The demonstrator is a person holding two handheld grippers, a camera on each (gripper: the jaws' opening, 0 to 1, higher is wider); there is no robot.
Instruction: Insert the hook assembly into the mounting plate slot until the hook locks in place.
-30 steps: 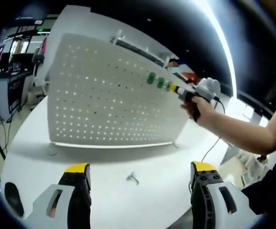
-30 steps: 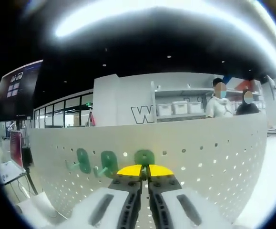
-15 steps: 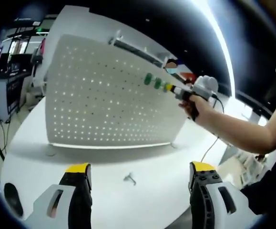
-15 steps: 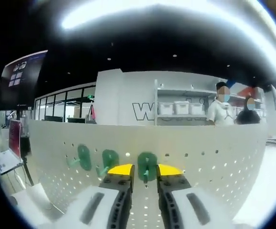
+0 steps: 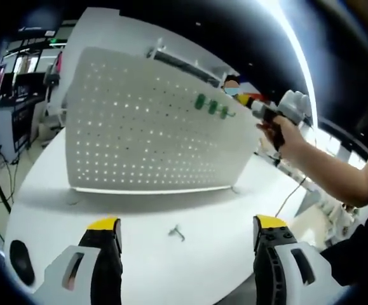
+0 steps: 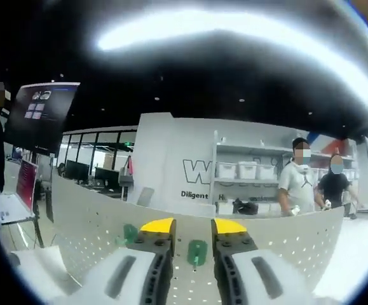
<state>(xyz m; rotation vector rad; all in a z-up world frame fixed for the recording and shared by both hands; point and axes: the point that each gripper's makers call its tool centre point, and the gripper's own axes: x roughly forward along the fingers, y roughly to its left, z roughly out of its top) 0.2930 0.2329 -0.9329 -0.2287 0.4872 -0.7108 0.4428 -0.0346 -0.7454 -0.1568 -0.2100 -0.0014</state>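
A white perforated pegboard point(image 5: 152, 127) with a matt, painted-metal look stands on a smooth white counter point(image 5: 171, 254) with a soft sheen. Green hooks point(image 5: 210, 107) on the board look like glossy plastic. A small loose hook point(image 5: 177, 233) on the counter looks like bare grey metal.

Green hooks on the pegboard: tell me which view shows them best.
The left gripper view: all three green hooks sit in a row near the white pegboard's upper edge, unobstructed. The right gripper view is closer, but its open right gripper frames one hook and partly hides another.
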